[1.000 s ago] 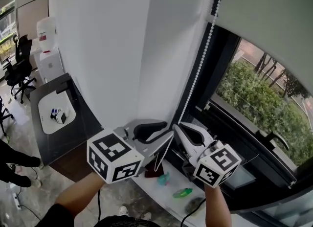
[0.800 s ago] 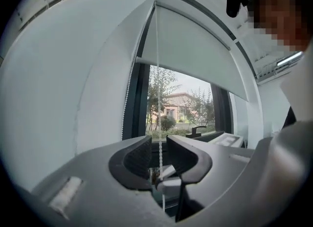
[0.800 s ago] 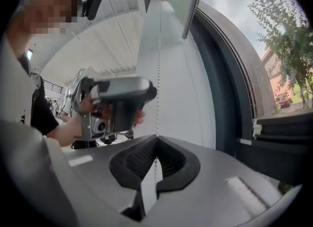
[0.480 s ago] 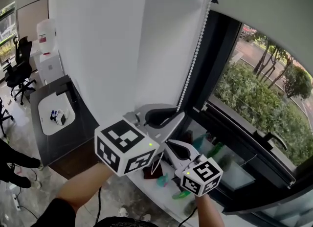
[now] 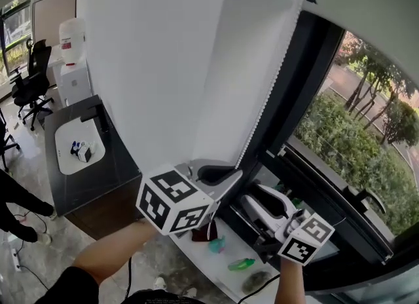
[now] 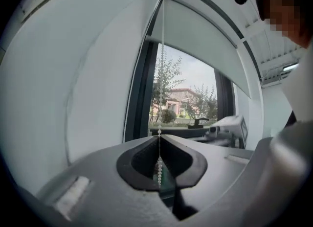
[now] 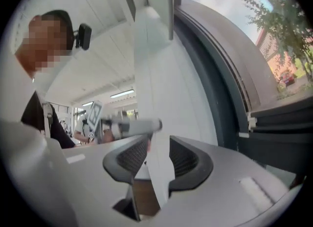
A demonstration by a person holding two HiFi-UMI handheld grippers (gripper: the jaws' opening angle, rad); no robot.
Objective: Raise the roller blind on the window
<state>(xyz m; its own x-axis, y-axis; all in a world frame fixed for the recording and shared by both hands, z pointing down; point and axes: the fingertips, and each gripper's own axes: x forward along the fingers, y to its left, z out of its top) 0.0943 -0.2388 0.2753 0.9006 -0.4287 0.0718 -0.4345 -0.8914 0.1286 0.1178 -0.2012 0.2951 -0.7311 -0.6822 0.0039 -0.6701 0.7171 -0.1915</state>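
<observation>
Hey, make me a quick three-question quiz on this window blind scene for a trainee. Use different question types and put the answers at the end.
1. True or false: the left tool is closed on the bead chain.
2. Which tool has its jaws apart? A) left tool B) right tool
3. Fill in: the roller blind covers only the ____ part of the window.

Key
1. True. Its jaws have just been closing, with the chain between them.
2. B. Its jaws have just been opening, and no chain shows between them.
3. upper
</observation>
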